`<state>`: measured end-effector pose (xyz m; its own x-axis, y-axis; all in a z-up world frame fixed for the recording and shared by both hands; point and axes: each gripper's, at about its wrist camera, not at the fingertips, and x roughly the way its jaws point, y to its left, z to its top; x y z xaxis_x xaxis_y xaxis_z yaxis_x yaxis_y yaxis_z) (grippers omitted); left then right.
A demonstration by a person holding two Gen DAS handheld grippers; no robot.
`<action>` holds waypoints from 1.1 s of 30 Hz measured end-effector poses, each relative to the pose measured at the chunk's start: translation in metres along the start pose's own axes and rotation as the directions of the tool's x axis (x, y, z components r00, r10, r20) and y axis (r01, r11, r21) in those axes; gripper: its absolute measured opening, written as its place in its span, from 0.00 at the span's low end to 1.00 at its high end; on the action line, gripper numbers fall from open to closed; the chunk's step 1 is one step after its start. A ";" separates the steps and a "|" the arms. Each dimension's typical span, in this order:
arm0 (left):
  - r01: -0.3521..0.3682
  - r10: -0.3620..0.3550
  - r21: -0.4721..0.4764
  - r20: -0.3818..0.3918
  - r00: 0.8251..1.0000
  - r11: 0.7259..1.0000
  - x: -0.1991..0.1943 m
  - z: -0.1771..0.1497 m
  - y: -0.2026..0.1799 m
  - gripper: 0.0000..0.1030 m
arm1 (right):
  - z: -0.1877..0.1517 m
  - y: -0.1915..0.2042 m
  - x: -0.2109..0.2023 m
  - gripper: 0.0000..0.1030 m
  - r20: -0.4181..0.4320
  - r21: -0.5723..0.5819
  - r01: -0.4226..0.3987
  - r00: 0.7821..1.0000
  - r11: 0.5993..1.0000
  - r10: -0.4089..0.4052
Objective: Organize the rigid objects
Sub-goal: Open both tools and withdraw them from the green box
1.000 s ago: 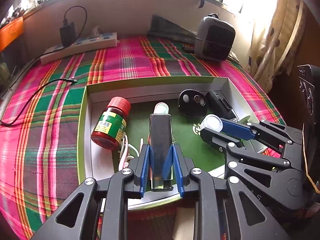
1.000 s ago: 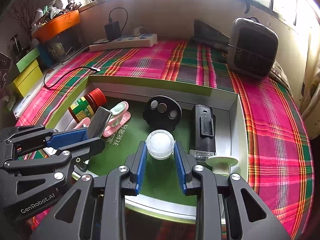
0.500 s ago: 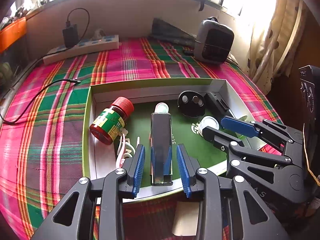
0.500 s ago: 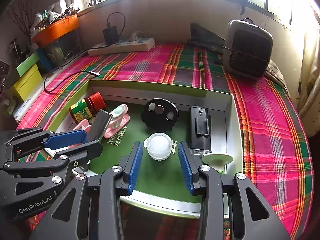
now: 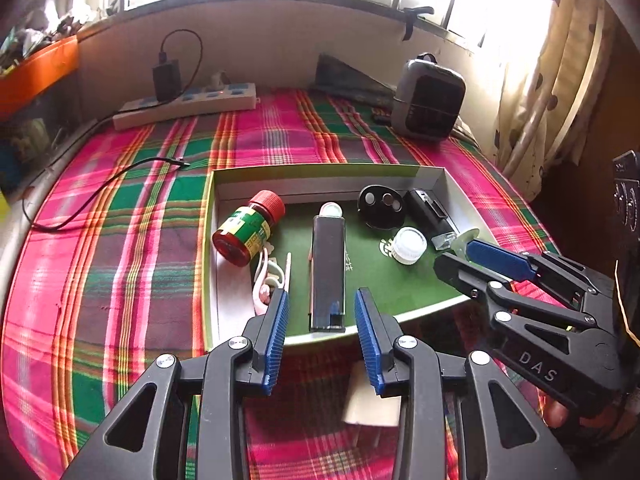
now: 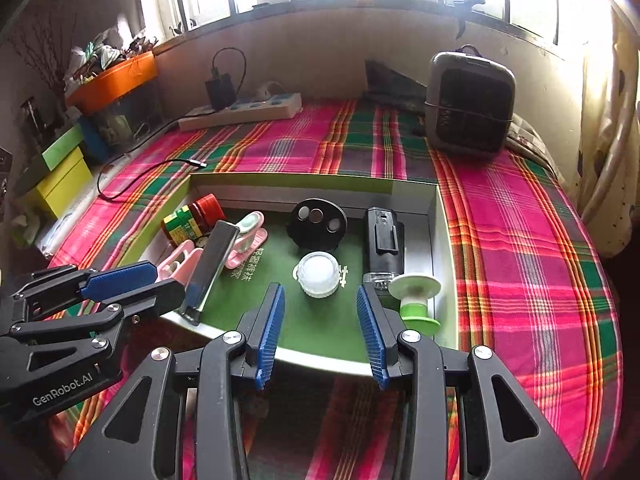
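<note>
A green-lined shallow box (image 5: 416, 171) (image 6: 438, 240) lies on the plaid cloth. In it are a long black bar (image 5: 328, 272) (image 6: 214, 260), a white round cap (image 5: 409, 245) (image 6: 318, 274), a red-capped bottle (image 5: 248, 232) (image 6: 192, 218), a black disc (image 5: 381, 207) (image 6: 319, 225), a black clip device (image 5: 430, 212) (image 6: 384, 240), pink clips (image 6: 248, 240) and a green-white spool (image 6: 416, 296). My left gripper (image 5: 320, 332) is open and empty, just behind the bar's near end. My right gripper (image 6: 320, 328) is open and empty, just behind the cap.
A white power strip (image 5: 188, 104) with a plugged charger and a loose cable (image 5: 100, 184) lie at the back left. A grey heater (image 5: 428, 98) (image 6: 470, 106) stands at the back right. Yellow-green boxes (image 6: 60, 176) and an orange bin (image 6: 116, 76) stand on the left.
Both grippers opened and drew back. The left let go of the black bar and the right let go of the white cap; both things now lie in the box.
</note>
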<state>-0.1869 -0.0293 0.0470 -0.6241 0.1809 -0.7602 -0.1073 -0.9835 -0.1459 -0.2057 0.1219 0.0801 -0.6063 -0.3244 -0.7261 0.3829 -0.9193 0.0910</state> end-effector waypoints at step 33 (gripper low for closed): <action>-0.014 0.019 -0.135 0.037 0.999 0.991 -0.053 -0.066 0.038 0.33 | -0.062 0.047 -0.017 0.38 -0.083 -0.026 -0.061 0.995 0.998 0.059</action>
<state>-0.1066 -0.0754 0.0399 -0.6540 0.1616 -0.7391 0.0069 -0.9756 -0.2194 -0.1343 0.0983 0.0551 -0.5226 -0.3579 -0.7738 0.4370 -0.8918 0.1173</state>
